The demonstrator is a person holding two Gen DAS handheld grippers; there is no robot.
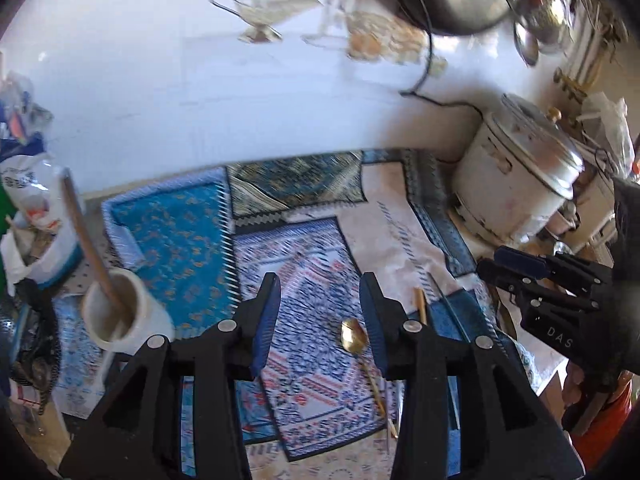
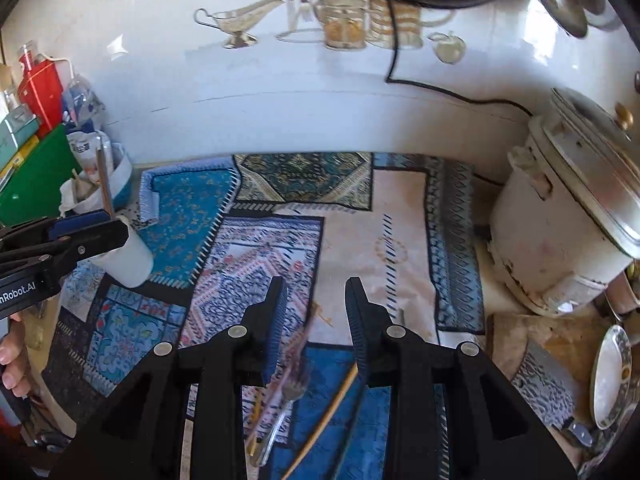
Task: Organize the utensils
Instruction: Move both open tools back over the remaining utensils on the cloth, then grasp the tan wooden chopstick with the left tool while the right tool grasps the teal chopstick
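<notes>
A white cup (image 1: 120, 316) stands at the left on the patterned mats with one wooden utensil (image 1: 86, 240) leaning in it; it also shows in the right wrist view (image 2: 128, 256). A gold spoon (image 1: 354, 336) lies on the mat between my left gripper's open, empty fingers. My left gripper (image 1: 320, 296) hovers above it. My right gripper (image 2: 316, 300) is open and empty over a fork (image 2: 292, 394), a wooden stick (image 2: 332, 412) and other utensils lying on the blue mat. The right gripper also shows at the right of the left wrist view (image 1: 516, 264).
A white rice cooker (image 2: 560, 220) stands at the right with a black cord along the wall. Bags and boxes (image 2: 36, 144) crowd the left edge. A plate (image 2: 612, 376) leans at the right. Patterned mats (image 2: 304, 184) cover the counter.
</notes>
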